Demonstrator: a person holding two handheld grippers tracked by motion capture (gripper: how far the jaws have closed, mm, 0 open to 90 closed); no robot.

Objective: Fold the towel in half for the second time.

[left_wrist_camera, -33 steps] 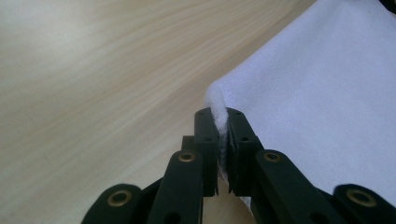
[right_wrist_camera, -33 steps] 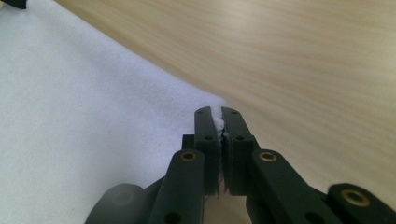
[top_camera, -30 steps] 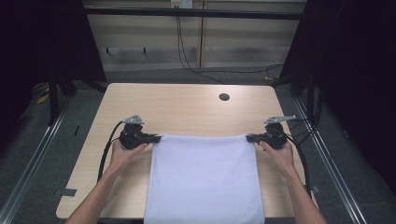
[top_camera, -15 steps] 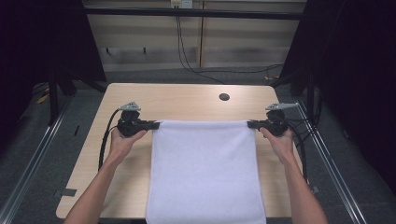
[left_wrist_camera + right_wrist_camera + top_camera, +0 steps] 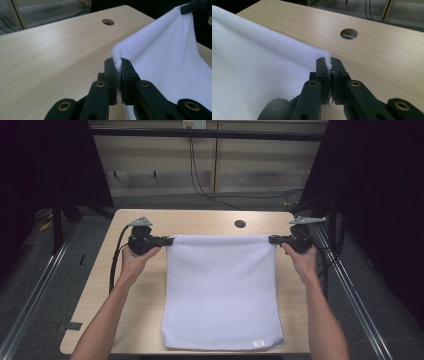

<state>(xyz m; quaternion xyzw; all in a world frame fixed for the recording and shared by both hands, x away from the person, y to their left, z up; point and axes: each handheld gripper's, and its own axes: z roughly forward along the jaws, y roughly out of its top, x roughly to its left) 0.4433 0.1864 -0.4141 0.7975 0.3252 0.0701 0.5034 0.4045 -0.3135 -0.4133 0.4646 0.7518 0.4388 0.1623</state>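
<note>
1. A white towel (image 5: 220, 290) lies on a light wooden table (image 5: 200, 220), with two grippers holding its far corners.
2. The left gripper (image 5: 167, 240) is at the far left corner of the towel. Its two black jaws are squeezed tight on that corner (in the left gripper view (image 5: 119, 72) a bit of white cloth pokes up between them).
3. The right gripper (image 5: 272, 239) is at the far right corner. Its jaws are squeezed tight on that corner too, and in the right gripper view (image 5: 329, 70) the thin white edge sits pinched between them.
4. The far edge of the towel runs in a straight, tight line from one gripper to the other, across the middle of the table.
5. That far edge is lifted off the table. From there the towel slopes down toward the near side.
6. The near edge of the towel sits at the near edge of the table. A small white tag (image 5: 258, 343) is by its near right corner.
7. A round dark hole (image 5: 240, 224) is in the table, just past the far edge of the towel, a bit right of the middle.
8. The person's two hands hold the grippers, and both bare forearms come in from the near side, one on each side of the towel.
9. A black cable (image 5: 116, 265) hangs from the left gripper and runs along the left forearm.
</note>
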